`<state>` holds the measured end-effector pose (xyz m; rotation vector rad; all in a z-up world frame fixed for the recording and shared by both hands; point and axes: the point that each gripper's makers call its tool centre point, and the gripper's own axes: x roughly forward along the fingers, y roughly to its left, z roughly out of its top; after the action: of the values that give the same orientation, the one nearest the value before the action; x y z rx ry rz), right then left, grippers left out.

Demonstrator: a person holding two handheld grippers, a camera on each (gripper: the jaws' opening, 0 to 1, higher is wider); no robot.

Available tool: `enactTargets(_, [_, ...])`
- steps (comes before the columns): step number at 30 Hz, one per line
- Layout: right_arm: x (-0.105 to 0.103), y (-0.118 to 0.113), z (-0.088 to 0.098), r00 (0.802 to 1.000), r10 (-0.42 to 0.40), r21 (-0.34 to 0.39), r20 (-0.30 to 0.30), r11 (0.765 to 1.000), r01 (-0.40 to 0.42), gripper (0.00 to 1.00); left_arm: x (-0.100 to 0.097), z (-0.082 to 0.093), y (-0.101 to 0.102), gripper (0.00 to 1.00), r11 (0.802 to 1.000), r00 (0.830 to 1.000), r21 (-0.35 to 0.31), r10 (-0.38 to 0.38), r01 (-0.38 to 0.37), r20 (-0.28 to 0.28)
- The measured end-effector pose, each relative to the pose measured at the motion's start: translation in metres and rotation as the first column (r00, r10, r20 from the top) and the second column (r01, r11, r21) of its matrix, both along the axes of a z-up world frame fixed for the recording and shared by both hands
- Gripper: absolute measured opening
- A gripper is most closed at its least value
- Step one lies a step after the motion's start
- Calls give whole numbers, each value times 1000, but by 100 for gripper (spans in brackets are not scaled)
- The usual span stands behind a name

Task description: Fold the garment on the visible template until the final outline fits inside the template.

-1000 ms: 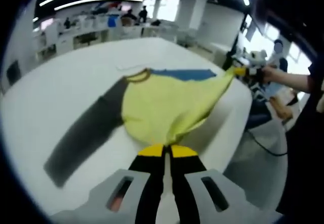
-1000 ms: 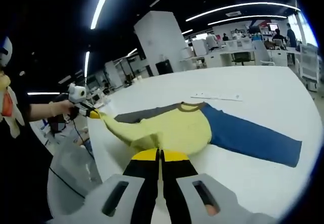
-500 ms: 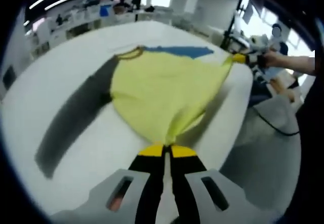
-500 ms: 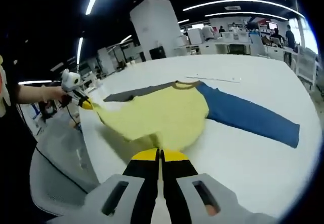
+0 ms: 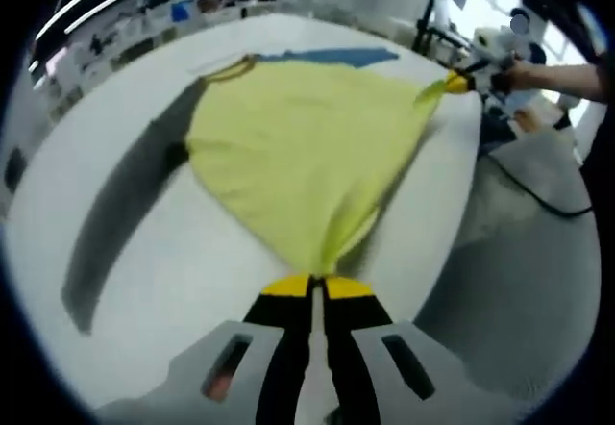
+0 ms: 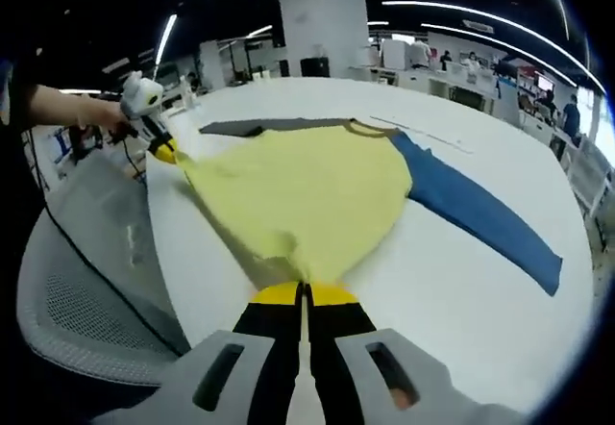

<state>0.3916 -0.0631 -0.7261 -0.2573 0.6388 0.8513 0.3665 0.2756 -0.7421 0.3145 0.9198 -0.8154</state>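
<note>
While both grippers hold a hem corner apiece, the scene reads:
Left gripper [image 5: 312,286]: fingers [image 5: 285,287] clenched on one bottom corner of the yellow shirt [image 5: 298,146].
Right gripper [image 6: 305,293]: fingers [image 6: 332,295] pinched tight on the other bottom corner, hem bunched at the tips.
Shirt: yellow body stretched between both grippers, lifted off the white counter [image 6: 452,281] at the hem; collar end lies on the counter.
Grey sleeve [image 5: 120,213]: flat on the counter, one side of the body.
Blue sleeve [image 6: 476,213]: flat, opposite side.
Chair [image 6: 77,281]: beside the counter's edge.
</note>
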Motion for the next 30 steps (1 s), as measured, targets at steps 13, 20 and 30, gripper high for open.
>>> enactTargets(13, [-14,-5,-21,997,71,-128,3,989,-70,2,-15,-18,10,0,998,999,50,24,-23,-21])
enactTargets(20, [-19,-10,-29,995,103,-203,12,974,-99,1,-22,-23,7,0,998,999,50,25,-23,-37])
enactTargets(30, [-36,-13,-28,998,63,-196,-9,979,-63,3,-32,-28,4,0,998,997,45,41,-39,-61])
